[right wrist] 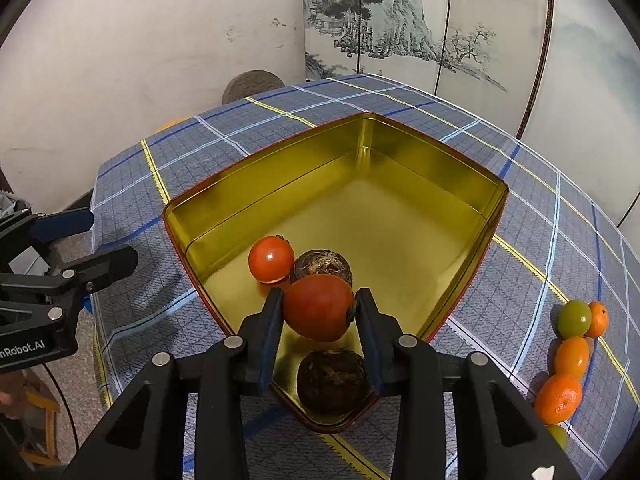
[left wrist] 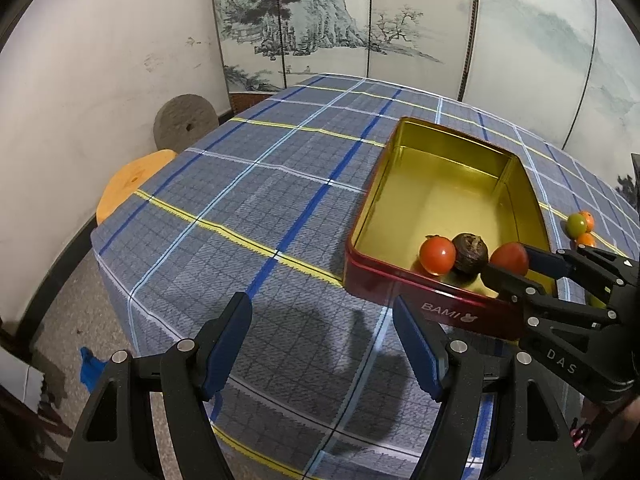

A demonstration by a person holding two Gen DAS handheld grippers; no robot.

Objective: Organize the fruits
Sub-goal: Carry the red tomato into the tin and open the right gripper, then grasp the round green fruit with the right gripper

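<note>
A red tin with a gold inside stands on the plaid tablecloth. My right gripper reaches over its near corner, shut on a red tomato; from the left wrist view that gripper is at the tin's near right. In the tin lie another red tomato and two brown fruits. My left gripper hangs open over the cloth left of the tin, with nothing between its fingers.
A green fruit and several small oranges lie on the cloth right of the tin. Beyond the table's left edge stand an orange stool and a grey stone disc. A painted folding screen stands behind.
</note>
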